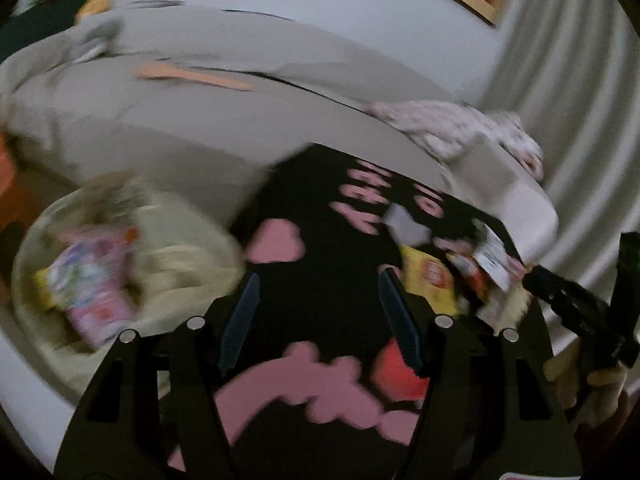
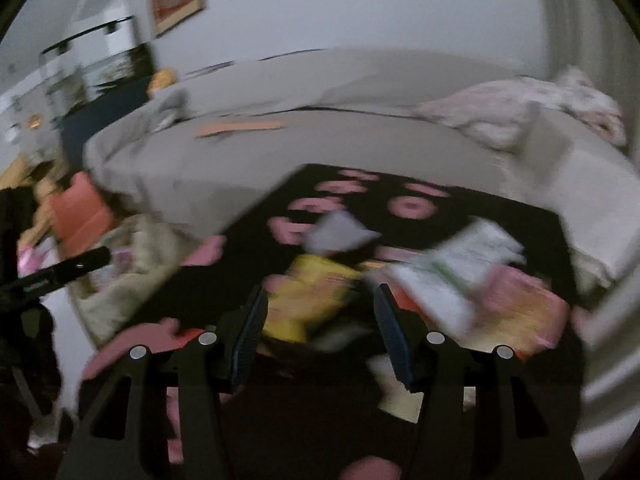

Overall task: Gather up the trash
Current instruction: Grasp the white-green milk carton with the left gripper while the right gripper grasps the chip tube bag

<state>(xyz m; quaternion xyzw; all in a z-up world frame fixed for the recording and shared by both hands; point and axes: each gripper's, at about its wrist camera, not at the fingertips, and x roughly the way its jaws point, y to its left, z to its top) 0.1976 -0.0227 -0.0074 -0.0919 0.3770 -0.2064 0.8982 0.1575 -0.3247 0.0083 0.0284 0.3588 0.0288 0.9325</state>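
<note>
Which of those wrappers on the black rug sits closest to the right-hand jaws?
The yellow snack packet: it lies just ahead of the open jaws, while the white wrapper and the pink-orange packet lie off to the right.

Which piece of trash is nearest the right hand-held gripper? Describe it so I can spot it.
On the black rug with pink lettering before the grey sofa, litter is scattered. The yellow packet lies just beyond the fingertips; its neighbours are white or pink.

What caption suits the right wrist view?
Open right gripper above a yellow snack bag among wrappers on a black-and-pink rug.
</note>
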